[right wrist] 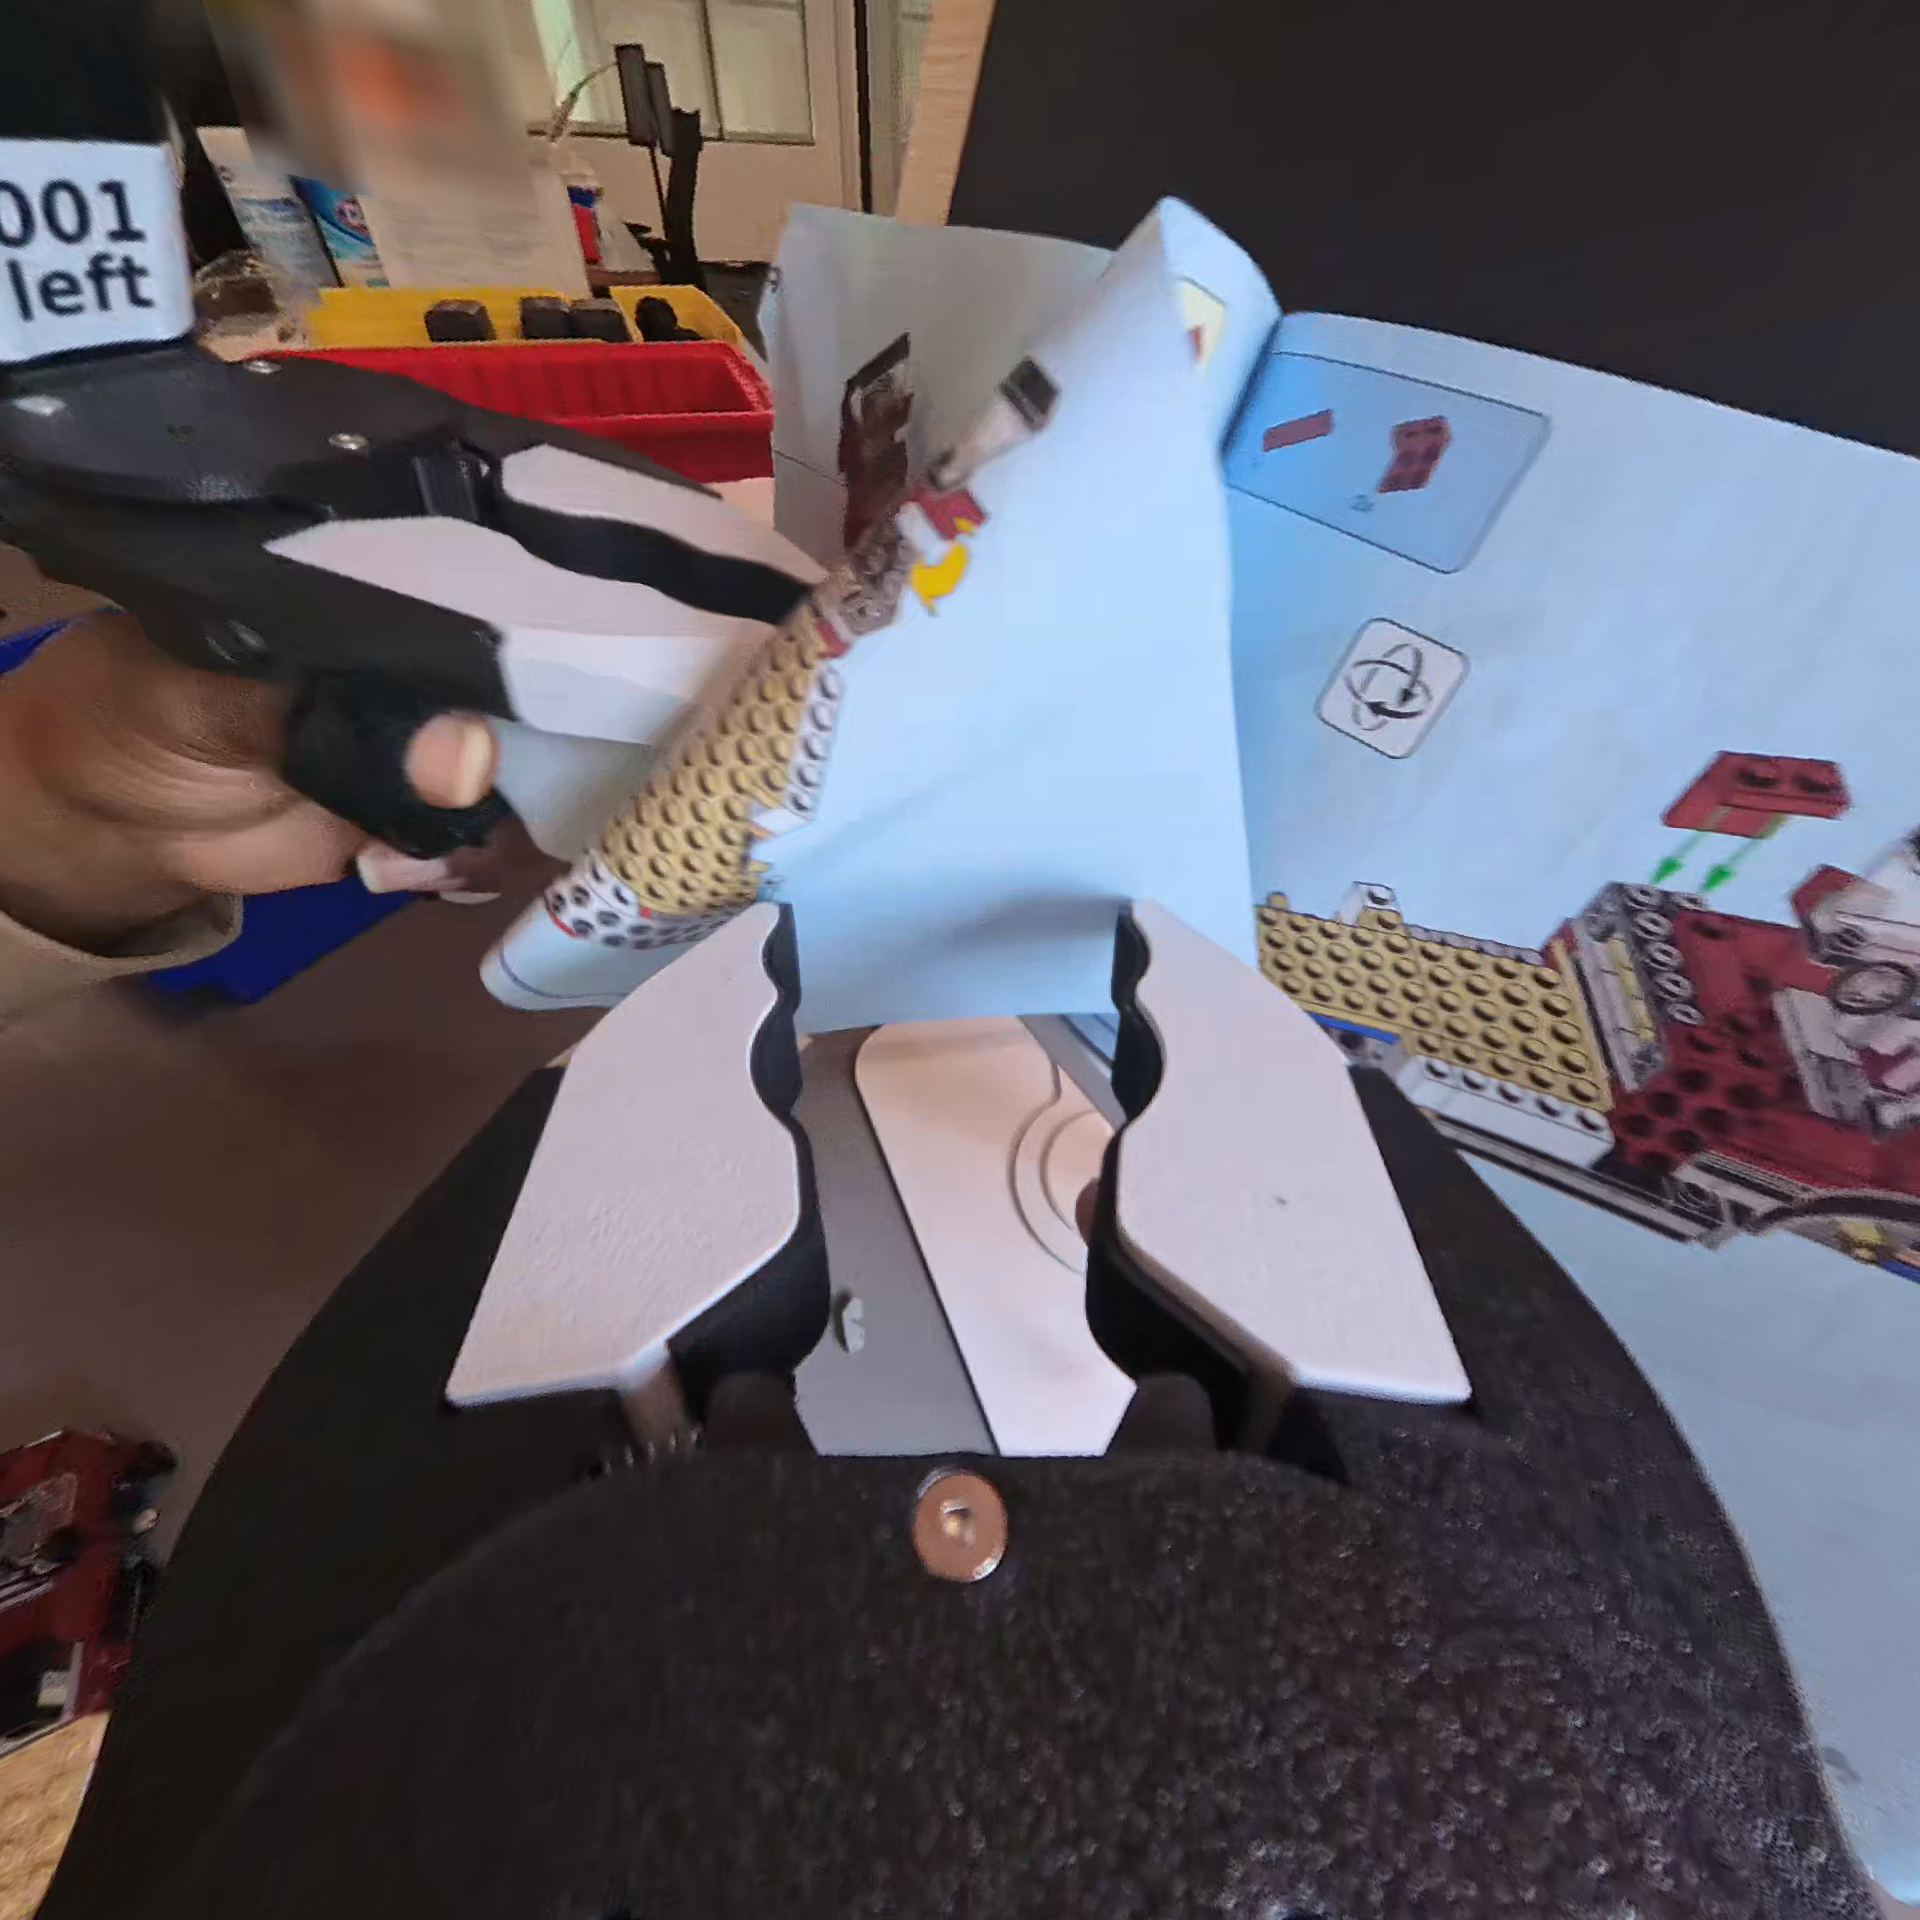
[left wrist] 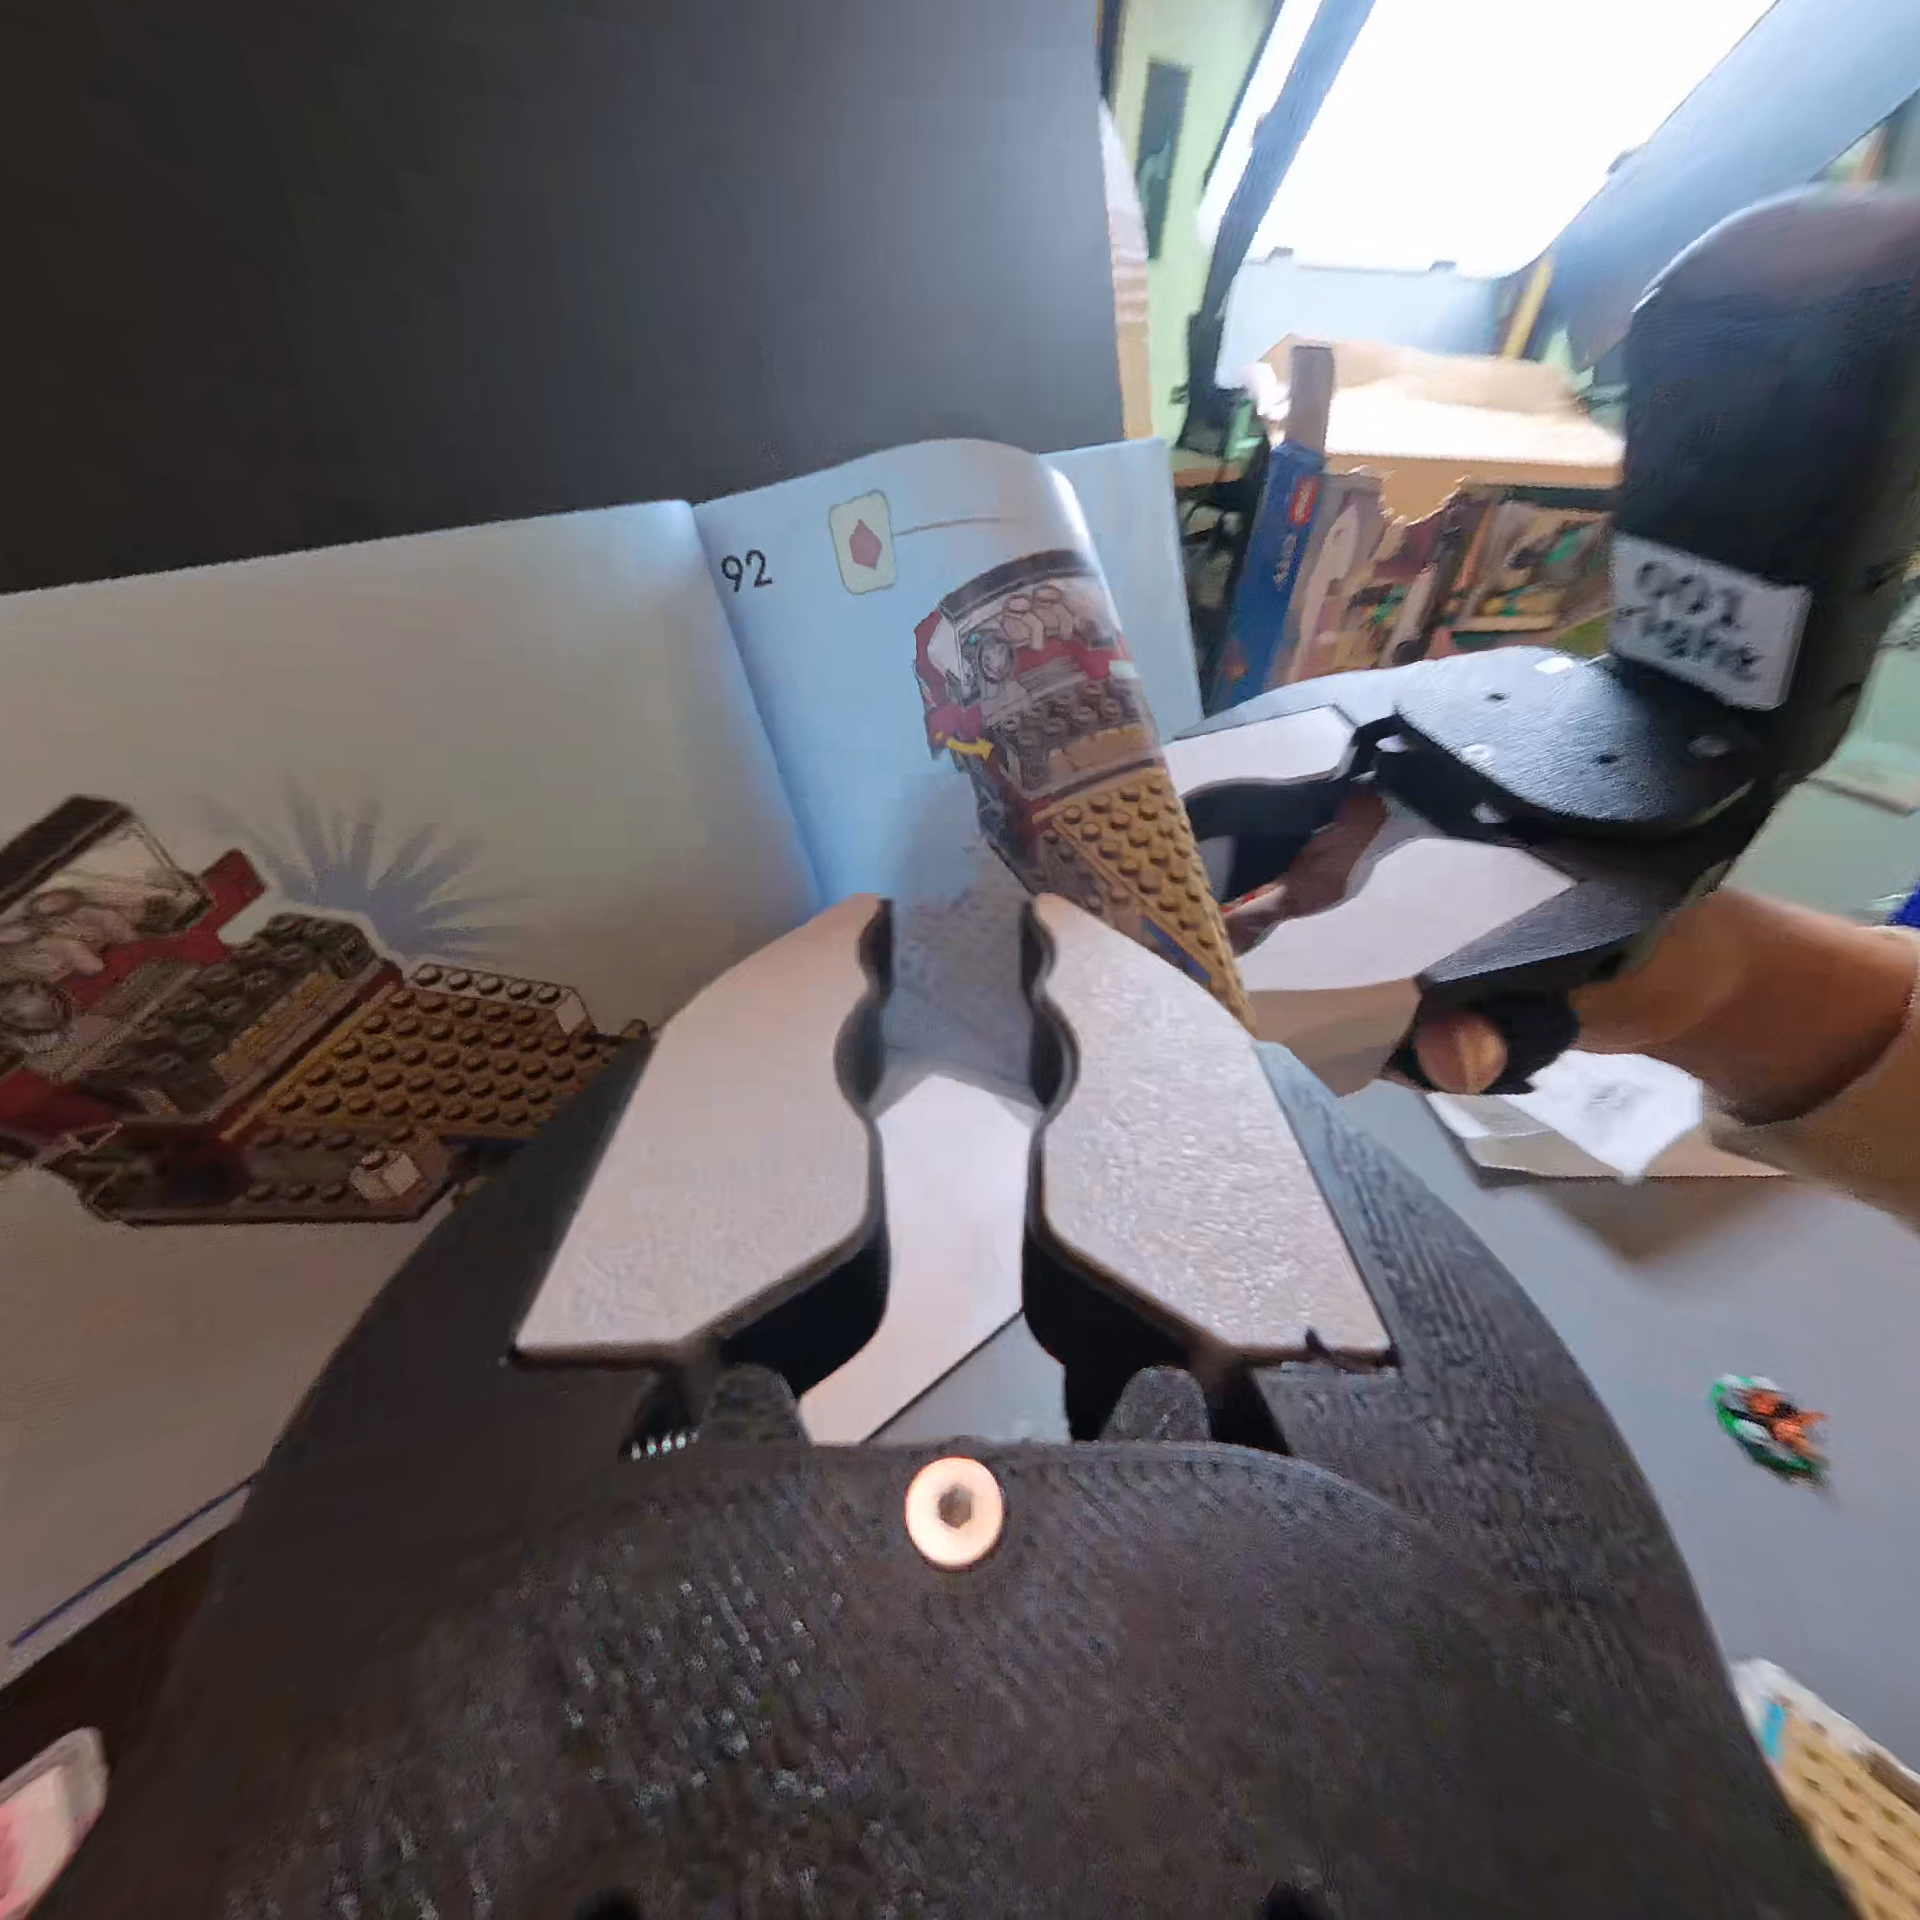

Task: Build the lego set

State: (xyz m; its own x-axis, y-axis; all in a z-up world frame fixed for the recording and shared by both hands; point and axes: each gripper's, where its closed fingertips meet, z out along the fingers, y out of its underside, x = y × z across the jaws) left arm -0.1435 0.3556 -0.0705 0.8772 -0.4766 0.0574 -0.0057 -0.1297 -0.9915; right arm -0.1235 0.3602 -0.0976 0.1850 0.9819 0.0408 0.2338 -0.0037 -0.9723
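Observation:
An open brick-building instruction booklet (left wrist: 416,727) lies on a dark table (left wrist: 1558,1299). One light-blue page (left wrist: 1039,675) stands up, curled, in mid turn. My left gripper (left wrist: 958,925) is open with a narrow gap, just in front of the page's lower edge and not pressing on it. In the right wrist view the left gripper (right wrist: 727,613) has its tips at the curled page's printed side (right wrist: 707,769). My right gripper (right wrist: 956,935) is open wide. The raised page (right wrist: 1018,675) hangs between its fingers without either pad pressing on it. The right gripper also shows in the left wrist view (left wrist: 1210,842), behind the page.
A small green and orange piece (left wrist: 1766,1434) lies on the table at the right, near a sheet of paper (left wrist: 1579,1122). A tan studded plate (left wrist: 1849,1808) is at the bottom right. Red (right wrist: 582,395) and yellow (right wrist: 416,307) bins stand behind. A red brick model (right wrist: 62,1558) sits at the lower left. Across from one pair of fingers to the other is roughly 4 cm. The red brick model (right wrist: 62,1558) sits 25 cm or so from the ends of my right fingers.

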